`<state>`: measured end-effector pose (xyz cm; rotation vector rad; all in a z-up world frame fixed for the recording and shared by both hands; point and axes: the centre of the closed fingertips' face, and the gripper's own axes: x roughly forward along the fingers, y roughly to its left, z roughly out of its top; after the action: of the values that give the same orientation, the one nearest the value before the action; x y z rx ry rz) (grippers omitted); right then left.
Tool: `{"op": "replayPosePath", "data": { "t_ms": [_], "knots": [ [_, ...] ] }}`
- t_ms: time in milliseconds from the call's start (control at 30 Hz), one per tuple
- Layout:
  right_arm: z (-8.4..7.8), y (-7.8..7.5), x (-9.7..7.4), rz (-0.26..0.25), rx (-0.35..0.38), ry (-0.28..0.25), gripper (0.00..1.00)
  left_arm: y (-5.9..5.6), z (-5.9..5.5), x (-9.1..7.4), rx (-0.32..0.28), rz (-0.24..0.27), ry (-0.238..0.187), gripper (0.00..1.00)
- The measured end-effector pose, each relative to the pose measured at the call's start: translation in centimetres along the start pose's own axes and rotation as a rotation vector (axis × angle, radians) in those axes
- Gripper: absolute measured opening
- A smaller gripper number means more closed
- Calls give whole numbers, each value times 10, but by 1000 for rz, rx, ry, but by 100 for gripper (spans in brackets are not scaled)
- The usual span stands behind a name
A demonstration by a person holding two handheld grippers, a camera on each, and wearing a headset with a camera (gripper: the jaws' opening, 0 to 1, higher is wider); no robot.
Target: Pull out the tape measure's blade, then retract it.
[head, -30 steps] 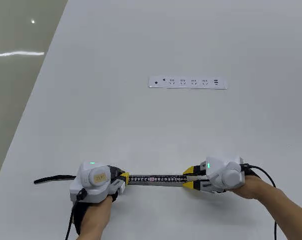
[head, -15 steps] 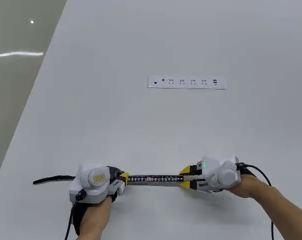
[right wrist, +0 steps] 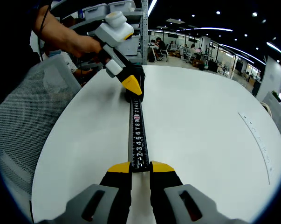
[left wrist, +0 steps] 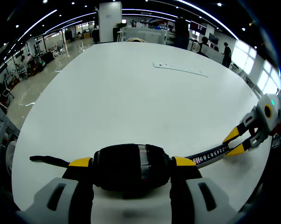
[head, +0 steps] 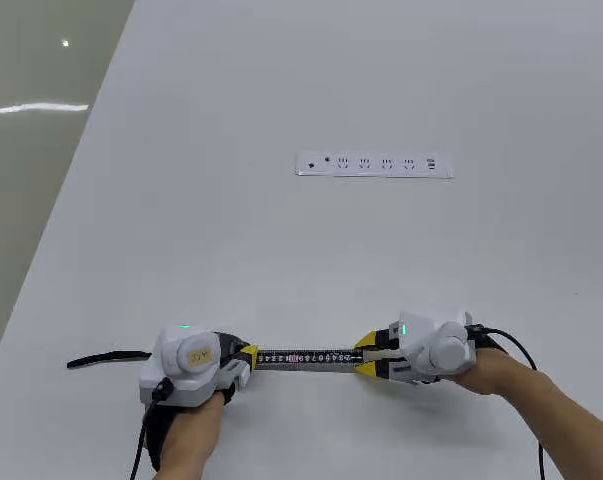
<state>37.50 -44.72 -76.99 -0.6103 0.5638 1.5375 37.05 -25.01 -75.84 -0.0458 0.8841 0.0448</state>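
Black round tape measure case point(left wrist: 131, 173) sits on the white workbench point(head: 281, 230), clamped by the left gripper point(left wrist: 132, 162). Its numbered dark blade point(right wrist: 138, 133) is drawn out, tip pinched by the right gripper point(right wrist: 140, 167) (retraction, I'd judge, remains).

Tape measure case point(left wrist: 131, 166): sides are covered by the clamping left gripper point(left wrist: 131, 163) jaws. In head view it sits mostly under that gripper's white body. Blade point(right wrist: 138, 135): tip is hidden between the right gripper point(right wrist: 140, 167) jaws pinching it, and the digits are too small to read in head view. Black strap point(head: 106, 357): inner end runs under the left gripper, attachment hidden. Power strip point(head: 374, 165): socket types too small to tell, smeared at the fisheye edge in right gripper view. Right forearm point(head: 561, 425), left forearm point(head: 186, 440) and cable point(head: 521, 348) are cut off by head view's bottom edge.
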Motion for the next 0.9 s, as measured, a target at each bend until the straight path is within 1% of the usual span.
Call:
{"op": "replayPosePath", "data": {
  "t_ms": [900],
  "knots": [
    [7, 1, 10, 14, -8, -4, 13, 0, 0, 1, 0, -3, -1, 64]
  ]
}}
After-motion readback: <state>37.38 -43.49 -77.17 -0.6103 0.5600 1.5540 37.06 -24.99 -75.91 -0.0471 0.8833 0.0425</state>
